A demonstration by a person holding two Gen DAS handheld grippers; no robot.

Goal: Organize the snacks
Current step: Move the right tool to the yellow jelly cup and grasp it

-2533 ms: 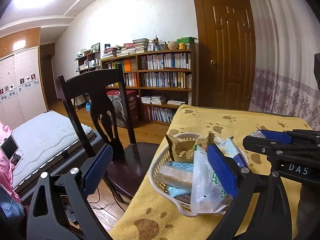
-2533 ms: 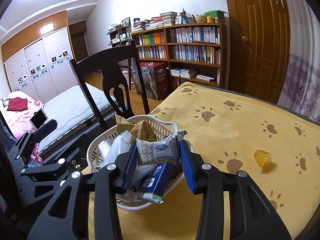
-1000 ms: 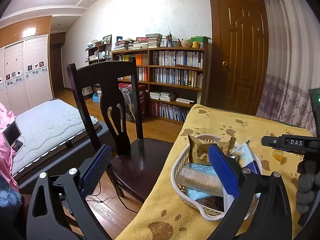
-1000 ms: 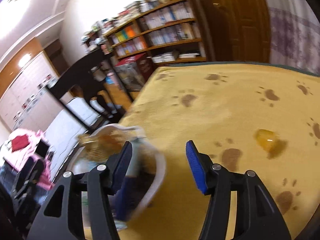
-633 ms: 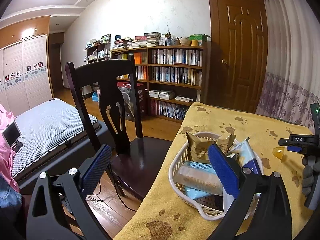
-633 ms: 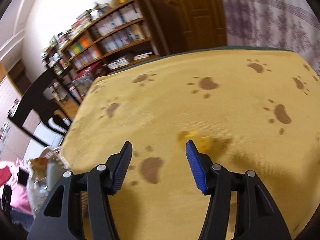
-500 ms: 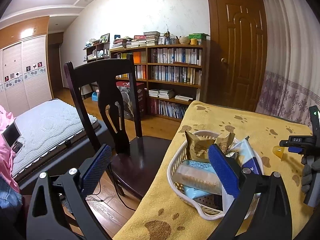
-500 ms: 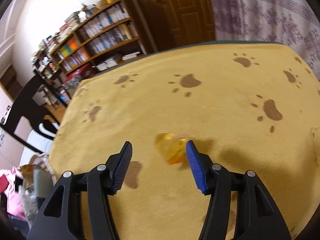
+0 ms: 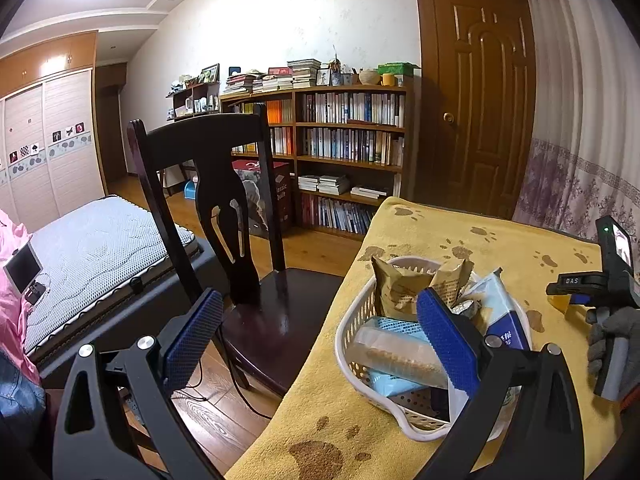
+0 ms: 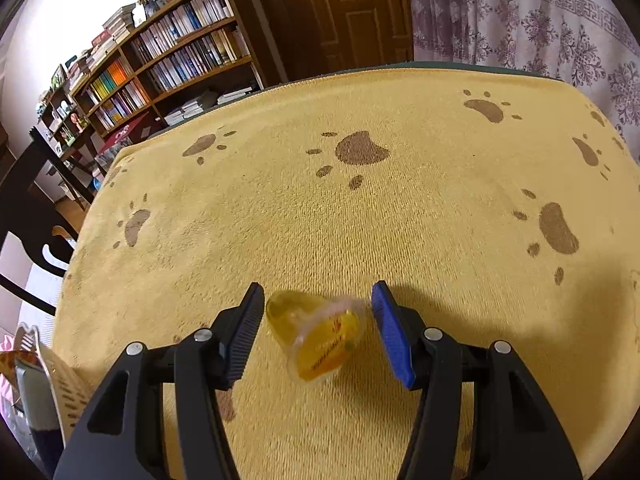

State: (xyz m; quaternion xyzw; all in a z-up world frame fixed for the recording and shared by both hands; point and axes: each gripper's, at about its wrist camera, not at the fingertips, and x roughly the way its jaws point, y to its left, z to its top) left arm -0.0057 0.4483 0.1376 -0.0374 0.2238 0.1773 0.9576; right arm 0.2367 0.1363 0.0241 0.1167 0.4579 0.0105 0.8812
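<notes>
The right gripper (image 10: 318,320) has let go of its packet over the white plastic basket (image 9: 352,320) and moved across; now its wide-open jaws sit around the small yellow jelly cup (image 10: 316,332) on the yellow paw-print cloth (image 10: 360,208). The left gripper (image 9: 320,332) waits open and empty beside the basket. I think the cup is the last snack to grab.

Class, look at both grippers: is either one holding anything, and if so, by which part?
Nothing is held. The right gripper is open around the yellow jelly cup, not clamping it; the left gripper is open and empty.

Basket (image 9: 352,344) near rim hidden behind left tool (image 9: 316,340) finger. Jelly cup (image 10: 318,334) print blurred, unreadable. Book spines on bookshelf (image 9: 348,140) too small to read.
</notes>
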